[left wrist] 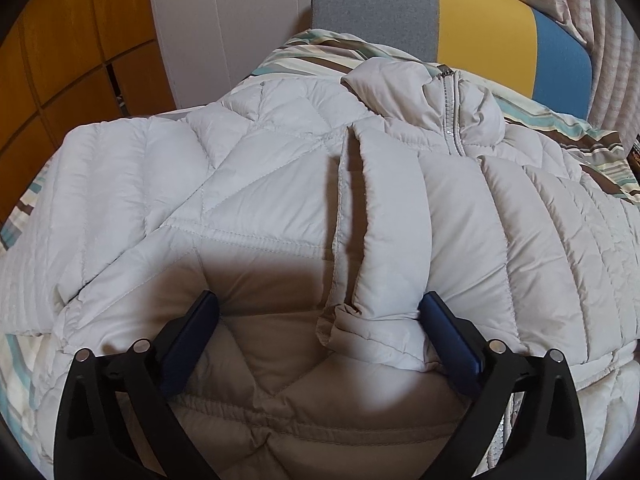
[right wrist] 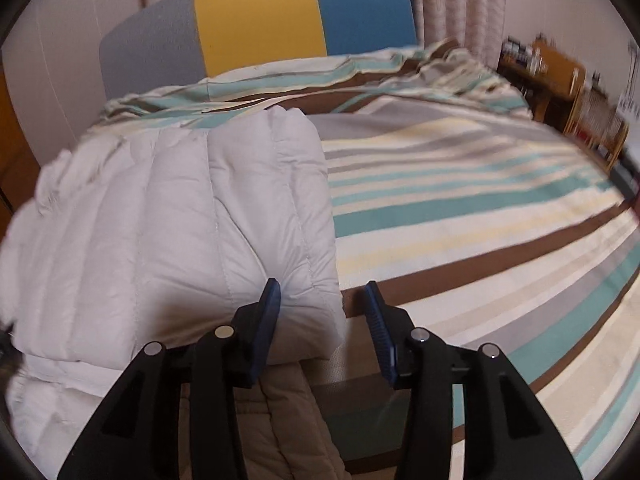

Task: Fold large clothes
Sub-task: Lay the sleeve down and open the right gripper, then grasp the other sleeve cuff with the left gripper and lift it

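Note:
A pale grey quilted down jacket [left wrist: 248,184] lies spread on a striped bed cover [right wrist: 460,208], collar and zipper [left wrist: 452,120] at the far end. One sleeve [left wrist: 392,240] is folded onto the body, its cuff [left wrist: 372,340] pointing toward me. My left gripper [left wrist: 320,298] stands wide open over the jacket; the cuff lies between its fingers, against the right pad [left wrist: 448,340]. In the right wrist view the jacket's folded side edge [right wrist: 312,304] lies between the fingers of my right gripper [right wrist: 322,284]. The left pad [right wrist: 266,320] touches it, the right pad stands apart.
A grey, yellow and blue headboard [right wrist: 260,16] stands behind the bed, with curtains [left wrist: 608,40] beyond. A wooden cabinet [left wrist: 60,60] is at the left. A low wooden shelf [right wrist: 560,76] with small items stands at the far right. Striped bed cover stretches right of the jacket.

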A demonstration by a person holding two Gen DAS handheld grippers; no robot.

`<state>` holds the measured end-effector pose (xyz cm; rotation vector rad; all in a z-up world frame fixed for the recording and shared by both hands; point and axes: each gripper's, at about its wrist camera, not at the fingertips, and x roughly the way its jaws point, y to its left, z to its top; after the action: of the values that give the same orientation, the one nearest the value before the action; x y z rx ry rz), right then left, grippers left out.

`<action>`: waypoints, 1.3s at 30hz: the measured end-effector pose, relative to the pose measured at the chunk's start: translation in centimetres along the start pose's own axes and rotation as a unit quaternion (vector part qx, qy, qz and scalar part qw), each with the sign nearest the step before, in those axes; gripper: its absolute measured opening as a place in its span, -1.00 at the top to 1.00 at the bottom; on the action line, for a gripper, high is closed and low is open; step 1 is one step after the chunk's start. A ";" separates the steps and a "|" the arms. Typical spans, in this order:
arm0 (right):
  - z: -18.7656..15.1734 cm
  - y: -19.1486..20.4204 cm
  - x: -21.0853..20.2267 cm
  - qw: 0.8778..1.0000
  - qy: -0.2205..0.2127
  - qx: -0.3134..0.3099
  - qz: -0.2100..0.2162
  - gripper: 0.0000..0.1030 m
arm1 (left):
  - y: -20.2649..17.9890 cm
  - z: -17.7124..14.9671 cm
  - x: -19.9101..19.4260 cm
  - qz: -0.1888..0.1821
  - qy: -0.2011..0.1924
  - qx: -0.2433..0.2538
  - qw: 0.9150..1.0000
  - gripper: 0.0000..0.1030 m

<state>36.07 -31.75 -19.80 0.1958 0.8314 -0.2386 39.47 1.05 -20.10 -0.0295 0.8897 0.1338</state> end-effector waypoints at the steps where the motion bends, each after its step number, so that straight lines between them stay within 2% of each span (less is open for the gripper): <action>1: -0.2 0.1 0.0 1.000 -0.002 -0.004 -0.006 0.15 | 0.0 0.0 0.0 0.000 0.000 0.000 1.000 -0.94; 5: -0.4 -0.1 0.1 1.000 -0.005 0.007 -0.030 -0.25 | 0.1 0.0 -0.7 -0.006 0.006 0.015 1.000 -0.94; 7: -0.4 -0.6 0.3 0.999 -0.003 0.021 -0.028 -0.33 | 0.8 -0.1 -1.7 -0.039 0.005 0.021 0.999 -0.94; 9: -0.3 -0.8 0.4 0.999 -0.002 0.024 -0.027 -0.34 | 2.4 -0.3 -2.8 -0.081 -0.001 0.005 0.997 -0.94; 10: -0.3 -0.7 0.3 0.999 -0.004 0.023 -0.030 -0.34 | 3.8 -0.4 -3.6 -0.100 -0.008 -0.011 0.995 -0.94; 11: -0.3 -0.6 0.3 0.999 -0.005 0.020 -0.033 -0.36 | 5.3 -0.4 -4.3 -0.104 -0.015 -0.026 0.994 -0.94; 13: -0.1 -0.5 0.3 0.999 -0.006 0.017 -0.041 -0.39 | 7.9 -0.3 -5.5 -0.094 -0.031 -0.057 0.993 -0.94; 14: -0.1 -0.4 0.3 0.999 -0.007 0.015 -0.046 -0.40 | 10.4 -0.3 -6.3 -0.086 -0.040 -0.088 0.992 -0.94; 17: -0.1 -0.1 0.3 0.998 -0.009 0.012 -0.054 -0.43 | 16.2 -0.1 -7.5 -0.067 -0.053 -0.162 0.983 -0.94; 20: -0.1 -0.1 0.3 0.998 -0.009 0.012 -0.054 -0.44 | 23.0 -1.0 -9.2 -0.009 -0.073 -0.239 0.968 -0.94; 22: -0.1 -0.1 0.3 0.998 -0.009 0.012 -0.054 -0.45 | 27.3 -2.1 -10.1 0.037 -0.079 -0.286 0.954 -0.94; 23: -0.1 -0.1 0.3 0.998 -0.009 0.012 -0.053 -0.45 | 29.9 -2.9 -10.5 0.058 -0.082 -0.317 0.943 -0.94; 24: -0.1 -0.2 0.3 0.999 -0.009 0.013 -0.052 -0.45 | 31.4 -3.4 -10.7 0.069 -0.081 -0.336 0.936 -0.94; 26: -0.2 -0.2 0.3 0.999 -0.007 0.016 -0.051 -0.46 | 35.0 -5.0 -11.1 0.102 -0.079 -0.386 0.913 -0.94; 30: -0.2 -0.2 0.3 0.998 -0.008 0.015 -0.054 -0.47 | 39.7 -7.7 -10.8 0.120 -0.063 -0.460 0.877 -0.90; 32: -0.2 -0.2 0.3 0.998 -0.008 0.014 -0.055 -0.47 | 40.8 -8.4 -10.0 0.116 -0.054 -0.488 0.863 -0.84; 34: -0.2 -0.2 0.3 0.998 -0.008 0.015 -0.054 -0.47 | 42.0 -9.3 -8.9 0.100 -0.042 -0.518 0.848 -0.56; 35: -0.2 -0.2 0.3 0.998 -0.008 0.015 -0.054 -0.47 | 42.5 -9.6 -8.4 0.095 -0.039 -0.530 0.842 -0.55; 36: -0.2 -0.3 0.3 0.998 -0.008 0.015 -0.053 -0.47 | 42.6 -9.6 -8.2 0.099 -0.045 -0.533 0.839 -0.55; 38: -0.3 -0.2 0.3 0.998 -0.008 0.016 -0.053 -0.48 | 42.4 -9.2 -8.0 0.107 -0.053 -0.522 0.844 -0.54; 39: -0.3 -0.2 0.3 0.998 -0.008 0.015 -0.054 -0.48 | 42.5 -8.9 -7.6 0.104 -0.052 -0.519 0.847 -0.39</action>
<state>36.03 -31.89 -20.20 0.1771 0.8237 -0.3545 22.42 41.72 -18.56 -0.9348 0.6180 0.8068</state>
